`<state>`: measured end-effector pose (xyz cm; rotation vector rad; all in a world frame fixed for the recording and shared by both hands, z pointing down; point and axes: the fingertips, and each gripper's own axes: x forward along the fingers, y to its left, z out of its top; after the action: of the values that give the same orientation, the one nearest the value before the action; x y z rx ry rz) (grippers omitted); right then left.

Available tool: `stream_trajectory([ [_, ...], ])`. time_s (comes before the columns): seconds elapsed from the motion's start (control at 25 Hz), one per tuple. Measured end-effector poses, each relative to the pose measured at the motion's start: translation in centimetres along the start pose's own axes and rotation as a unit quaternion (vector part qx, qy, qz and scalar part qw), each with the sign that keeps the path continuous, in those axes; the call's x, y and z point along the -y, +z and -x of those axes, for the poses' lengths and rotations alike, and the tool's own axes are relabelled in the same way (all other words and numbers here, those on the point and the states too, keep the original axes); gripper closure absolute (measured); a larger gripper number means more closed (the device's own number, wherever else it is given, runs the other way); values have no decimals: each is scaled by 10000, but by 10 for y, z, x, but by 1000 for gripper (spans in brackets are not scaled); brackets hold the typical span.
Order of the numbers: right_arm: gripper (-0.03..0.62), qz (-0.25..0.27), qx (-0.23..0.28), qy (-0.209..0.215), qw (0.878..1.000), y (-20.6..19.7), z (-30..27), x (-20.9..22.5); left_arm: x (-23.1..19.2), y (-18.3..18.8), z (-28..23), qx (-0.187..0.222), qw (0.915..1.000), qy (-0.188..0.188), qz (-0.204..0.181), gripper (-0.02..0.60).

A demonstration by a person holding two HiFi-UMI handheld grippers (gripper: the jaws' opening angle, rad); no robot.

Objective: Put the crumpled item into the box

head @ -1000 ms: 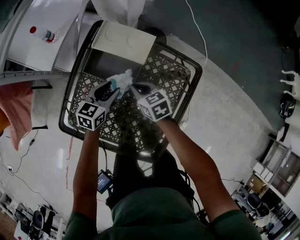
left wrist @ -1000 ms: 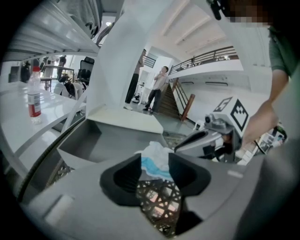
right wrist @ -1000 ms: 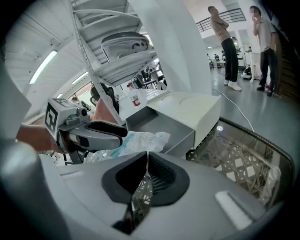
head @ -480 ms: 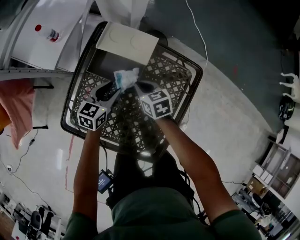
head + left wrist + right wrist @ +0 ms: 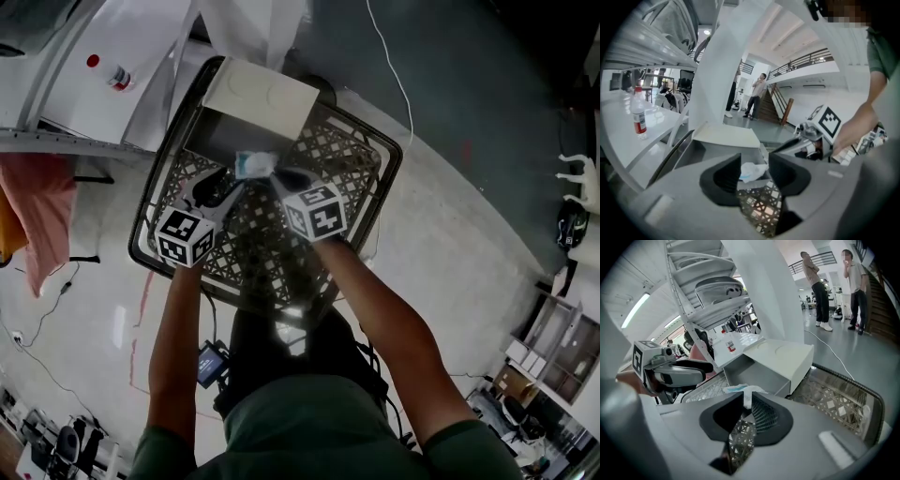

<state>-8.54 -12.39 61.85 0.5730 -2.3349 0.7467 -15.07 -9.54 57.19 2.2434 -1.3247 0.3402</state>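
The head view looks down on a black lattice crate (image 5: 392,141) on the floor, with an open white box (image 5: 258,89) at its far end and both arms reaching in. There the crumpled item (image 5: 255,164) is only a blurred pale shape at the box's near edge, between the tips of the left gripper (image 5: 234,183) and the right gripper (image 5: 275,172). That view is too soft to read either grip.

The left gripper view settles its own side. Its fingers (image 5: 725,176) stand wide apart, released, and the white-and-blue crumpled item shows in the gap just beyond their tips, in front of the box's near wall. This view also catches the right gripper coming in from the side, its tip close to the crumpled item.

In the right gripper view the fingers (image 5: 765,416) are parted only narrowly. They have just been opening, letting go, and a strip of the crumpled item shows in the slit between their tips. The gripper's own body hides the lower part of it, so I cannot tell whether it rests on the box wall or hangs free.

Only the gripper views show people (image 5: 813,287) standing in the hall beyond. A bottle (image 5: 639,119) on the white counter (image 5: 618,117) beside the crate shows in all three
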Motion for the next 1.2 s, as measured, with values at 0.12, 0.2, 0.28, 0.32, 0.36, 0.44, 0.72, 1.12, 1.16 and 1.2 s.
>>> stream_trajectory([
  [0.12,537,20,48,22,10000,6,7,-6,5,12,10,90,9999,28,-51,410],
  [0.2,537,45,86,28,9999,10,13,-10,9,20,17,150,9998,41,-81,410],
  [0.28,540,63,135,36,9999,14,21,-15,15,29,26,221,9997,49,-120,410],
  [0.32,542,69,167,44,9998,17,26,-17,19,35,32,261,9995,55,-145,410],
  [0.36,543,76,205,52,9997,21,32,-21,23,41,38,303,9994,61,-174,410],
  [0.44,548,94,285,68,9995,28,45,-28,32,55,51,395,9989,73,-234,410],
  [0.72,573,160,702,269,9970,57,98,-60,65,101,102,747,9962,69,-435,416],
  [1.12,589,827,1971,1069,9710,143,235,-145,135,170,181,1147,9879,38,-1047,462],
  [1.16,589,978,2076,1155,9664,151,251,-157,142,176,190,1175,9869,51,-1108,477],
  [1.2,589,1141,2163,1227,9618,157,267,-168,149,182,199,1236,9855,65,-1162,487],
])
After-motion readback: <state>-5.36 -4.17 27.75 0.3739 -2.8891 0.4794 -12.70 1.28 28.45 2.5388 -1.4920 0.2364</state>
